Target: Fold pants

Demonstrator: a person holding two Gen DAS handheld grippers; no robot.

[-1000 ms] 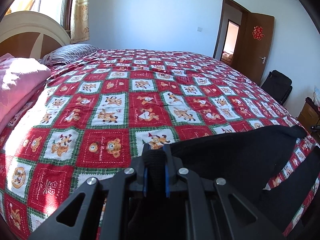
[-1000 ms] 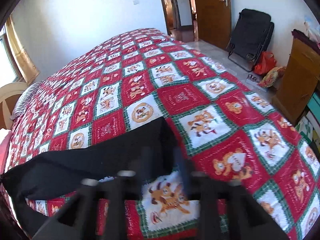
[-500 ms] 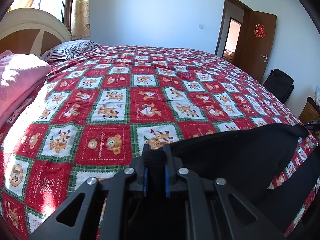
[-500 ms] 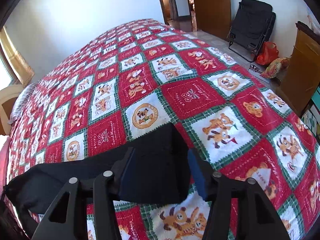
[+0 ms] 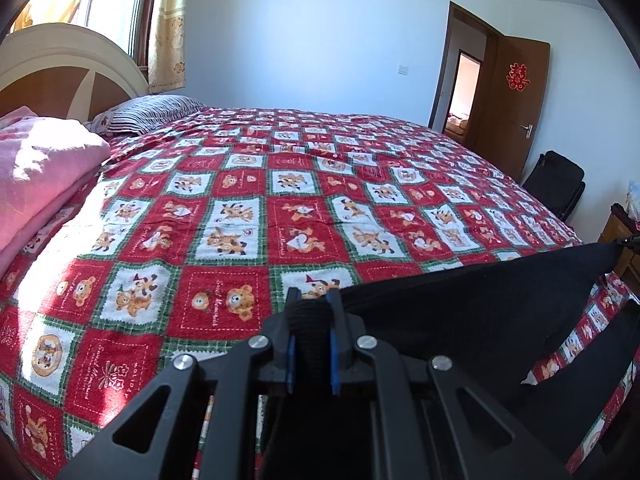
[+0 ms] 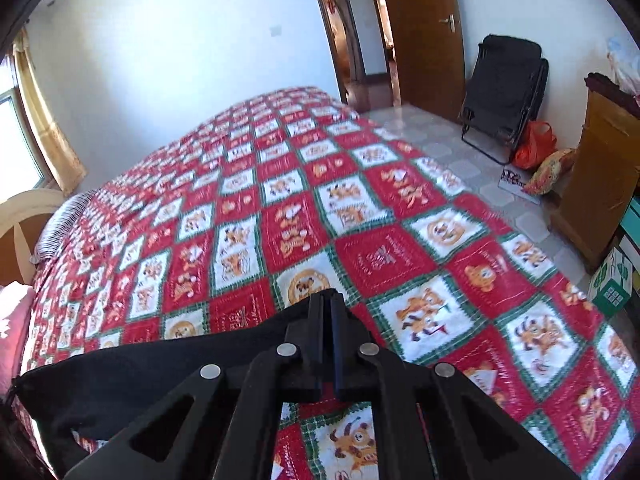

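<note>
Above the patterned bedspread, both tongs pinch taut black pants.

Left claw and right claw both pinched tight, fingers tilted downward.

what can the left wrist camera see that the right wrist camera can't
Only the left wrist view shows the pink blanket and the left gripper shut on a thick bunch of the black pants. Only the right wrist view shows the tiled floor, the orange bag and the right gripper, shut on the pants' edge. Both show the red patchwork bedspread, the folding chair and the brown door.
</note>
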